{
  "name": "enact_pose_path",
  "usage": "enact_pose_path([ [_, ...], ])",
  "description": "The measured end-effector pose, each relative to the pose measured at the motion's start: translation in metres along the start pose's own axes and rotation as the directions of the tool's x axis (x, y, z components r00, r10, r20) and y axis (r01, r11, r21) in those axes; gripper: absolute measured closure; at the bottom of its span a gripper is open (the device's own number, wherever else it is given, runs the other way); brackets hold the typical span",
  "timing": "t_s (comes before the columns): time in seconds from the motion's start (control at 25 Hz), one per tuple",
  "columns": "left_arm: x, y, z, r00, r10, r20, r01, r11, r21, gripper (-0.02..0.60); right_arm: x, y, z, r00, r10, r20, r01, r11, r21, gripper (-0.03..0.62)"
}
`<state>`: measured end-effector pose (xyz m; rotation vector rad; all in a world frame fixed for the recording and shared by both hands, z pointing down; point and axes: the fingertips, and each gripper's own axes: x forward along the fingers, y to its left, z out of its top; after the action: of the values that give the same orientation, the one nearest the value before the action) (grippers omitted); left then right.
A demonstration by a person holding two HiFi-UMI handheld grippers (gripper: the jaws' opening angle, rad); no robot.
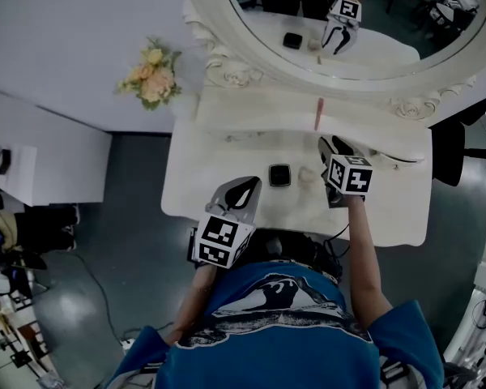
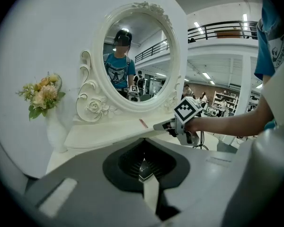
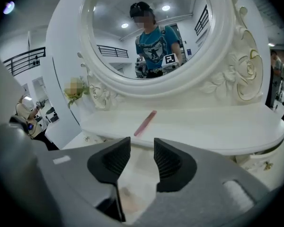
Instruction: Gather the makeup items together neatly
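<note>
On the white vanity table [image 1: 202, 168] a black square compact [image 1: 279, 175] lies beside a small beige puff [image 1: 307, 175]. A pink stick [image 1: 317, 113] lies on the raised shelf under the mirror, and it also shows in the right gripper view [image 3: 145, 123] and the left gripper view [image 2: 143, 123]. My right gripper [image 1: 334, 144] hovers just right of the puff, pointing at the shelf. Its jaws [image 3: 142, 148] stand open with nothing between them. My left gripper [image 1: 247, 182] sits at the table's front edge, left of the compact, its jaws [image 2: 143, 145] shut and empty.
An oval mirror [image 1: 340, 23] in an ornate white frame stands at the back. A bunch of pale flowers [image 1: 151, 75] sits off the table's far left corner. Grey floor lies to the left, where a white cabinet [image 1: 49, 164] stands.
</note>
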<state>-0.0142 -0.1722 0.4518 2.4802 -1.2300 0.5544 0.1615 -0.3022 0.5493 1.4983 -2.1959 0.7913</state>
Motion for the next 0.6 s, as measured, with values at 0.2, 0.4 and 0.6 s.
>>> enact_pose_path([
  [0.2,-0.003,0.013,-0.002,1.0,-0.02,-0.001,0.02,1.0,0.006,0.564,0.026,0.005,0.026,0.999,-0.032,0.004,0.032,0.999,-0.01,0.441],
  [0.4,-0.008,0.026,-0.005,0.999,-0.032,-0.006,0.032,0.999,0.003,0.565,0.046,0.002,0.041,0.997,-0.08,-0.019,0.08,0.997,-0.02,0.441],
  [0.6,-0.014,0.04,-0.007,1.0,-0.028,-0.007,0.028,1.0,-0.004,0.565,0.055,-0.008,0.036,0.99,-0.135,-0.043,0.137,0.99,0.04,0.455],
])
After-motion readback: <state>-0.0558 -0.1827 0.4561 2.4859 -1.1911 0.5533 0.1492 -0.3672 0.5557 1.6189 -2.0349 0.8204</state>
